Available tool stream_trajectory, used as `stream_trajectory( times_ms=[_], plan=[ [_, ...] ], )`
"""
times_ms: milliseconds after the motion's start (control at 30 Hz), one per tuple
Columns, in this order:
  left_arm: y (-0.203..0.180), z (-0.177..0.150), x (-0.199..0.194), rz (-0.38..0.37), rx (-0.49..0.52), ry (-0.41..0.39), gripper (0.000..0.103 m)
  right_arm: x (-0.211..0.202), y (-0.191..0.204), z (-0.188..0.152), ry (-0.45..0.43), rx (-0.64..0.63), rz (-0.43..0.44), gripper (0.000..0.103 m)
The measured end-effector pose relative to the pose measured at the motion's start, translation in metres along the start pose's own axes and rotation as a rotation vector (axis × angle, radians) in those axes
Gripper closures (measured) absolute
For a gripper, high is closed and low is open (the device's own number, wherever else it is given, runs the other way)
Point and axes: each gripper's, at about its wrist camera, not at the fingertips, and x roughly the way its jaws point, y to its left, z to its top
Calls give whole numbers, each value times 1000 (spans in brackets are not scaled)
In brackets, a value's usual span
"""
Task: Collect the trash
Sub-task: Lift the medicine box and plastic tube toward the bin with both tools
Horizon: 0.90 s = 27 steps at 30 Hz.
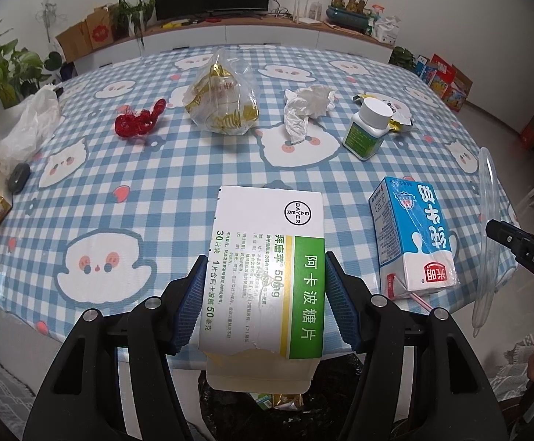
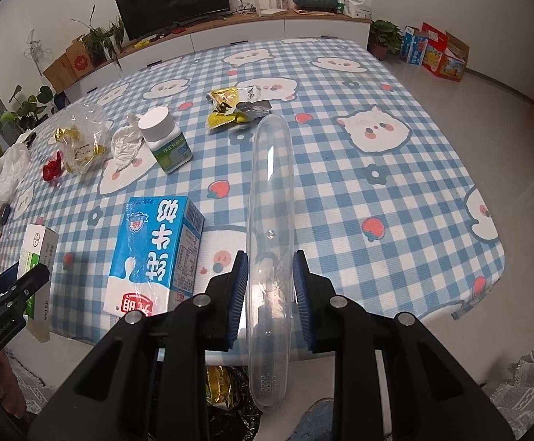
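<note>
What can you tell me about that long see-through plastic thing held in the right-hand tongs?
The clear plastic case is long and narrow with rounded ends, thin and glossy. It looks empty. Small holes show near its near end. The right tongs grip it between blue ribbed pads, clear of the checked tablecloth. Its near end pokes back past the table edge; its far end points toward the yellow snack wrappers.

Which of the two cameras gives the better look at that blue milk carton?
The right wrist view: the milk carton lies close, whole front face showing. The left wrist view shows it too, smaller and off to the right beside the medicine box.
</note>
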Motion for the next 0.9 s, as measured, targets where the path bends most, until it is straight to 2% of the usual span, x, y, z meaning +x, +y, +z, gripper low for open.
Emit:
stream_trajectory(
  times_ms=[900],
  plan=[
    [-3,-71,-39,-28,-24,-3,43,-44,1,-72,-38,-5,23,79]
  ],
)
